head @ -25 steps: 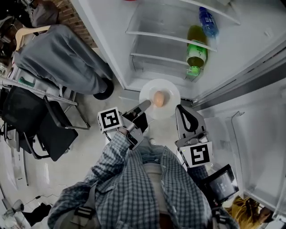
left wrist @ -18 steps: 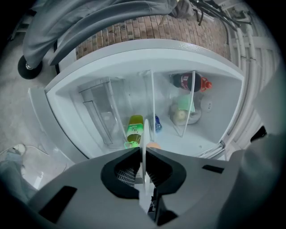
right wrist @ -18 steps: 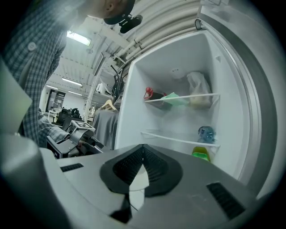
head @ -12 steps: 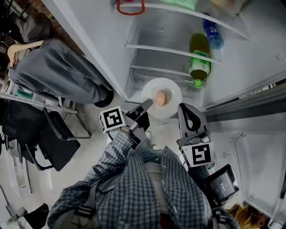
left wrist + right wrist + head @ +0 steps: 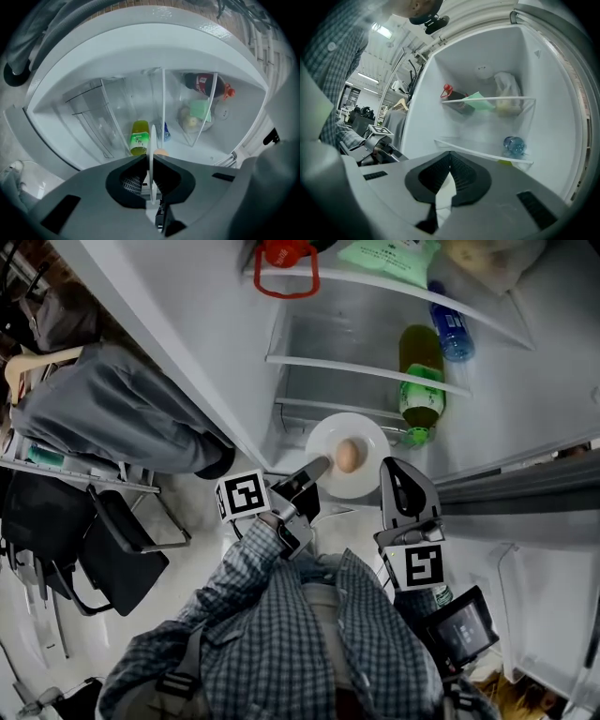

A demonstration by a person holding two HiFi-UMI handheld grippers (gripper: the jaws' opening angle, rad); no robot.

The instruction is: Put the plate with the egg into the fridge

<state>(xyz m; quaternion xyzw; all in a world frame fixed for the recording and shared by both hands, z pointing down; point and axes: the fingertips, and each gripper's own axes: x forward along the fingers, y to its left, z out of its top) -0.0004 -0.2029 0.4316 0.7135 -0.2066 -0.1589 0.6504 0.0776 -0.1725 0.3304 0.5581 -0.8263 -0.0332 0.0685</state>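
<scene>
Fig. The left gripper (image 5: 318,466) grasps the plate (image 5: 328,439) by its rim at 8 o'clock. The egg (image 5: 347,456) lies at its centre, and the plate is at the open fridge (image 5: 211,362) mouth. The right gripper (image 5: 390,470), jaws clenched on nothing, sits at the plate's 4 o'clock.

Green-labelled bottle (image 5: 419,381) lies just ahead of the right claw (image 5: 392,468), green cap toward it. Blue bottle (image 5: 452,329) sits farther ahead, just beyond the green one. Red-capped dark bottle (image 5: 281,253), green packet (image 5: 386,253) and pale bag (image 5: 487,257) are farthest ahead, well beyond both claws. Left of the left claw (image 5: 317,465): grey cloth (image 5: 112,413) in a heap, wooden hanger (image 5: 37,358) at its far edge, black chair (image 5: 103,540) behind it. Small dark screen (image 5: 459,634) well behind the right claw.
</scene>
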